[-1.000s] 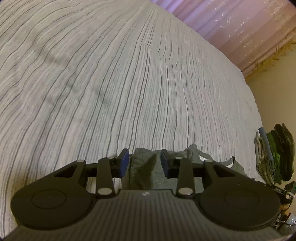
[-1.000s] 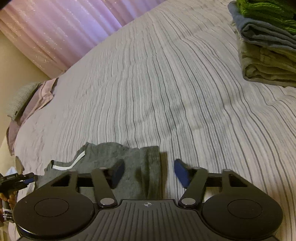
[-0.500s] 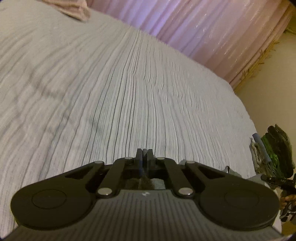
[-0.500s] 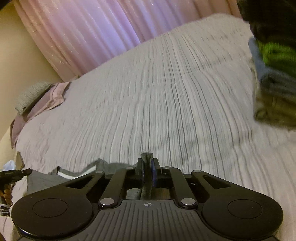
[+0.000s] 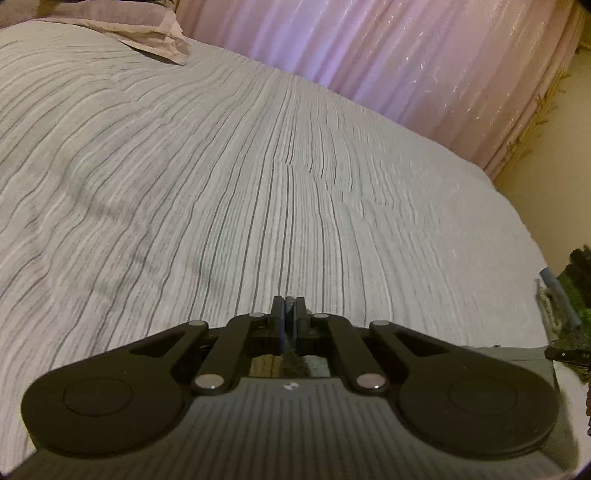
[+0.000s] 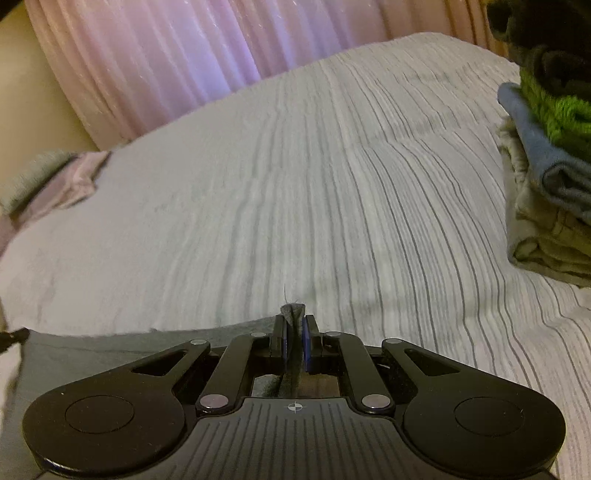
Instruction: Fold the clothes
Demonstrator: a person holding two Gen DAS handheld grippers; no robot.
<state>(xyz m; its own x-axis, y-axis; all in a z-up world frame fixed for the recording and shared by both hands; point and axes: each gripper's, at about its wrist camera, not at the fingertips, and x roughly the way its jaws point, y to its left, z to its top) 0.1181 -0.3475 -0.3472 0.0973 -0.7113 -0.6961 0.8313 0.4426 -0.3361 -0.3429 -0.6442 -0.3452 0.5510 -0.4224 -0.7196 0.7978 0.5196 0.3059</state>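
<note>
The left gripper [image 5: 289, 303] had its two fingers pressed together on a fold of the grey garment [image 5: 295, 363], whose dark cloth showed only in the small gap behind the pads and as a flat grey strip along the lower right of that view. The right gripper [image 6: 294, 314] was likewise clamped on the same garment, with a pinched tuft of grey fabric standing up between its blue pads [image 6: 305, 334] and a loose thread rising from the tuft. In the right wrist view the garment spread out to the left from that grip as a smooth grey sheet, its upper edge running nearly level across the lower left of the picture, above the bed. The bedspread [image 5: 258, 184], pale with thin dark stripes, filled the ground ahead of both grippers. A stack of folded clothes [image 6: 546, 177] sat on the bedspread to the right of the right gripper, well apart from it: beige at the bottom, blue-grey above that, then bright green and something dark on top. The same stack showed at the far right edge of the left wrist view. A pinkish pillow [image 5: 147, 33] lay at the far left corner of the bed, and pink curtains [image 6: 166, 55] hung behind.
</note>
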